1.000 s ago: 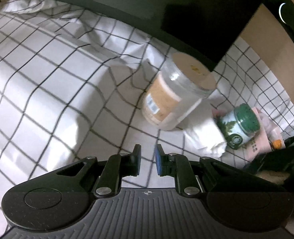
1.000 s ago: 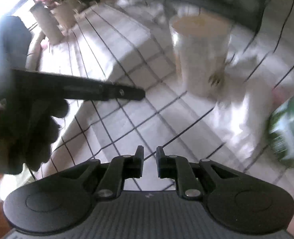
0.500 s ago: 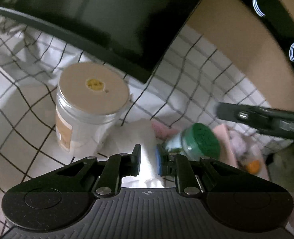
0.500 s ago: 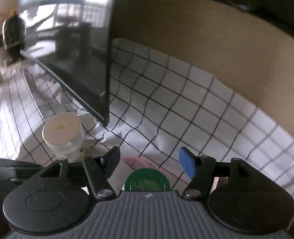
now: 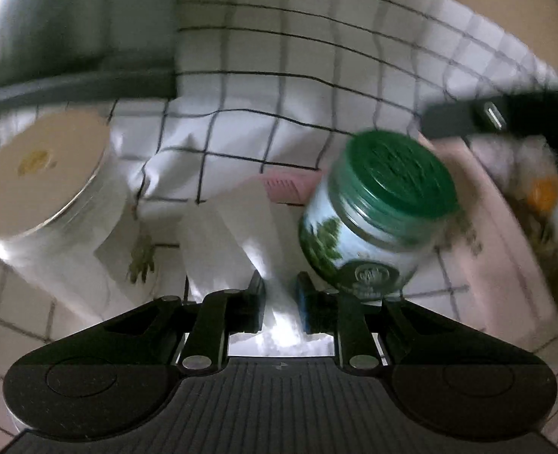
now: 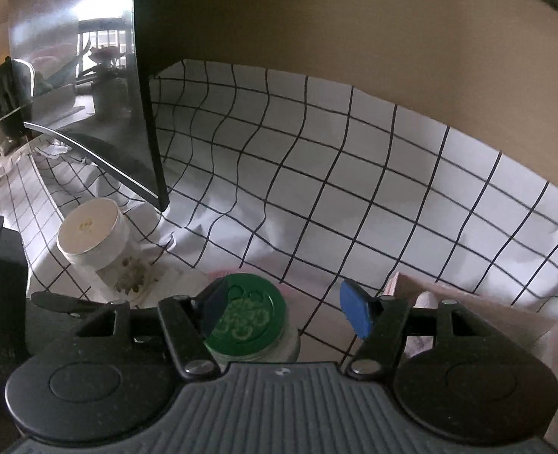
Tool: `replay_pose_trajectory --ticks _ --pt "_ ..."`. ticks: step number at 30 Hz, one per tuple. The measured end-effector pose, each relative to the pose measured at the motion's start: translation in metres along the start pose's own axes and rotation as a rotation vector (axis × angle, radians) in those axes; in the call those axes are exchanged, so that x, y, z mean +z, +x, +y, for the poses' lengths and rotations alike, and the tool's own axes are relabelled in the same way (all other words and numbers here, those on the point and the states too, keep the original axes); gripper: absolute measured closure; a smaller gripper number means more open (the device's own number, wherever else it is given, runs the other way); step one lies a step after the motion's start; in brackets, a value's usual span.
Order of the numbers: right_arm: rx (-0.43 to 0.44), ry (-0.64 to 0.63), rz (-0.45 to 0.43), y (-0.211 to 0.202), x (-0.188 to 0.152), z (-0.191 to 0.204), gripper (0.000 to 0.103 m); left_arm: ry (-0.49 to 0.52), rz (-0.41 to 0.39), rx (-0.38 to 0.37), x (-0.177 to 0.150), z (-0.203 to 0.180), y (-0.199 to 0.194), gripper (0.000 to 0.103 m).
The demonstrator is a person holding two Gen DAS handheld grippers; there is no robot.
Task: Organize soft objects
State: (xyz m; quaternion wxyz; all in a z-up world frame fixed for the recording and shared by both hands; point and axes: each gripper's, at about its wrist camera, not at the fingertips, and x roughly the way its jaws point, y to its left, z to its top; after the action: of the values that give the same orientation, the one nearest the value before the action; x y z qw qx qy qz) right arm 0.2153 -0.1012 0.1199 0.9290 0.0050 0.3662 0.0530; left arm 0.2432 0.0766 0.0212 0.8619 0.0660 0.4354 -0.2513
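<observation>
Tissue, white and folded, lies on the checked cloth that covers the desk, between the two jars. It is the soft thing that looks next in line for tidying. The left claw is right over its near end. Its jaws have just been opening a little, and the white paper shows in the small gap between them. The picture is blurry, so I cannot tell if the pads press on the paper or only sit beside it.

The right claw is wide apart and holds nothing. It hangs just over the jar with the green lid. The lid sits under its left finger, not in the middle of the gap.

I think the step now is picking up the tissue. Next the left claw would need to go down a bit, pinch the paper and lift it without knocking a jar.

The green-lid jar is shut, and its label has green leaves on it. I cannot see what is inside. The big clear jar with the pale lid is shut too, and looks full of something white. A pink box stands open on the right. Something soft and pale lies in it, with an orange bit on top. A pink thing peeks out behind the tissue.
</observation>
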Motion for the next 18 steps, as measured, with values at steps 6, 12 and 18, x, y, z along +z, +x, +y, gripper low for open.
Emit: replay_pose_trajectory --ticks 6,12,18 --pt "0.033 0.003 0.003 -0.001 0.019 0.005 0.037 0.032 -0.018 0.003 -0.013 -0.003 -0.008 0.091" --pt "0.151 0.154 0.201 0.029 0.065 -0.006 0.037 -0.068 0.006 -0.001 -0.05 0.044 -0.04 0.096" --pt "0.092 0.263 0.395 0.087 0.083 -0.021 0.037 -0.194 0.002 0.039 -0.086 0.089 -0.076 0.096"
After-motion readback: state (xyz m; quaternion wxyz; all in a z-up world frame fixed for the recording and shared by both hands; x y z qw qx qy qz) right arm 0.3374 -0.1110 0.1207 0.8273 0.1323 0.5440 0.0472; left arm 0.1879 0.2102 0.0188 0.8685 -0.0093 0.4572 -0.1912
